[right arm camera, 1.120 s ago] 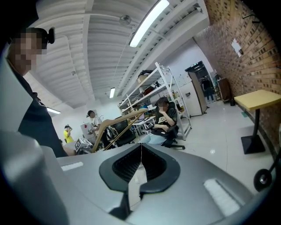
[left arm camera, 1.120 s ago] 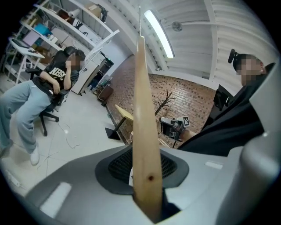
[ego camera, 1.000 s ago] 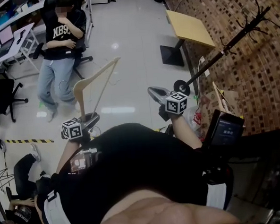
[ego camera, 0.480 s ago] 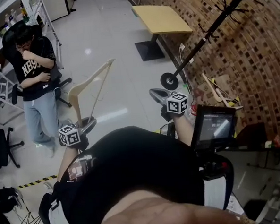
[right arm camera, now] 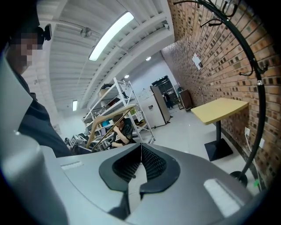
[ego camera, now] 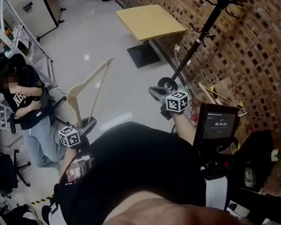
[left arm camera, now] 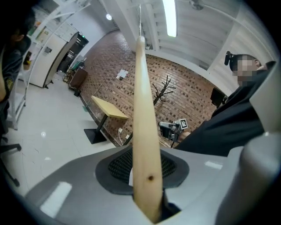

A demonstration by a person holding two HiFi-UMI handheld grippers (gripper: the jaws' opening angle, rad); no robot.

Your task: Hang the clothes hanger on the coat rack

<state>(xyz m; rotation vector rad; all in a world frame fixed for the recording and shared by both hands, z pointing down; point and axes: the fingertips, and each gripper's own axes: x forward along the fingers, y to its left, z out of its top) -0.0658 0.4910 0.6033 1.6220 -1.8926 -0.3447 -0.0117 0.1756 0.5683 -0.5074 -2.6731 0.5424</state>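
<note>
A wooden clothes hanger (ego camera: 88,84) stands up from my left gripper (ego camera: 87,123), which is shut on its lower end at the left of the head view. In the left gripper view the hanger's arm (left arm camera: 143,105) rises straight out between the pads of my left gripper (left arm camera: 143,160). My right gripper (ego camera: 156,92) is shut with nothing in it; its pads meet in the right gripper view (right arm camera: 141,148). The black coat rack (ego camera: 198,31) stands by the brick wall, its round base (ego camera: 167,84) just beyond the right gripper. Its pole (right arm camera: 259,92) curves up the right gripper view's right side.
A yellow-topped table (ego camera: 148,21) on a black foot stands left of the rack. A person (ego camera: 23,100) sits at the far left beside white shelving (ego camera: 12,27). A dark screen (ego camera: 218,124) is mounted at my right side. Cardboard and clutter (ego camera: 220,93) lie at the wall's foot.
The view has swung toward the brick wall: rack and table sit nearer the middle, the seated person has slid to the left edge. Both grippers travelled along, the hanger still held.
</note>
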